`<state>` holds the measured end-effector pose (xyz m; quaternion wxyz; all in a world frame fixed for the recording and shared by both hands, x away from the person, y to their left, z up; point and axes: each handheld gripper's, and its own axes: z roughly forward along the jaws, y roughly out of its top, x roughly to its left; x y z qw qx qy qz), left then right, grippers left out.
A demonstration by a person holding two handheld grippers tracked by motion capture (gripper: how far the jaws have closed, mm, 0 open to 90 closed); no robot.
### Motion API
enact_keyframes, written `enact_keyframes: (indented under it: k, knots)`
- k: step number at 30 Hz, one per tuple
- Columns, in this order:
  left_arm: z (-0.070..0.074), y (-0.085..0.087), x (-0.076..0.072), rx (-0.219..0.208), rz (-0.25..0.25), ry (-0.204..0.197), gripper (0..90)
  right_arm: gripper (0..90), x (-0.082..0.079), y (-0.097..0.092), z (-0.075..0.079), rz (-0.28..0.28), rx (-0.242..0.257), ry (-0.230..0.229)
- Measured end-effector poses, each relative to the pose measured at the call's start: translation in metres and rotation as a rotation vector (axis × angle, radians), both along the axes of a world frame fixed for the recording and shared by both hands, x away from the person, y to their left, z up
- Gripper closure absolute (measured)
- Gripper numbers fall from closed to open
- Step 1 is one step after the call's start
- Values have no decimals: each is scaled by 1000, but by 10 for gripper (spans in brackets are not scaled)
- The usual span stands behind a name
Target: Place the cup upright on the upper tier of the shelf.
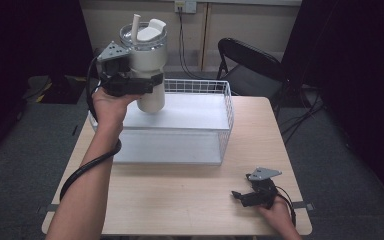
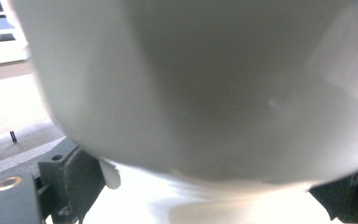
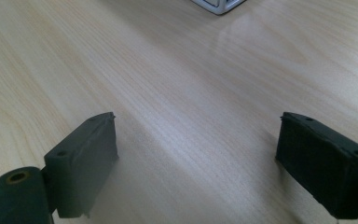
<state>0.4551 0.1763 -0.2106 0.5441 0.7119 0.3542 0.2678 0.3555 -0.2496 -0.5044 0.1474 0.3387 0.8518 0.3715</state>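
Nearest me, my right gripper (image 1: 252, 196) rests on the table (image 1: 180, 200) at the near right corner, jaws wide apart with nothing but bare wood between them. It sits close to the table's near edge, so a careless nudge could tip it off.

Farther out on the left, my left gripper (image 1: 145, 85) has its jaws clamped around the body of the white tumbler (image 1: 147, 60), which hangs upright in the air above the far left corner of the wire basket (image 1: 227, 115).

The tumbler is top-heavy, with lid and straw high above the grip; I judge it could pivot or slip if I swing fast. Its base could catch the basket's rim on the way down. The basket floor beneath is bare, leaving plenty of room.
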Motion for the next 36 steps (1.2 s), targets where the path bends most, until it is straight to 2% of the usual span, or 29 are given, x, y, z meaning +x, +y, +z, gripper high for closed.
enact_keyframes:
  k: [15, 21, 36]
  knots:
    - [-12, -6, 12, 4, 22, 12, 96, 116, 0, 0, 0, 0, 0, 0]
    - [-15, -8, 16, 15, 22, 13, 96, 117, 0, 0, 0, 0, 0, 0]
    - [-24, -12, 24, 13, 29, 24, 96, 117, 0, 0, 0, 0, 0, 0]
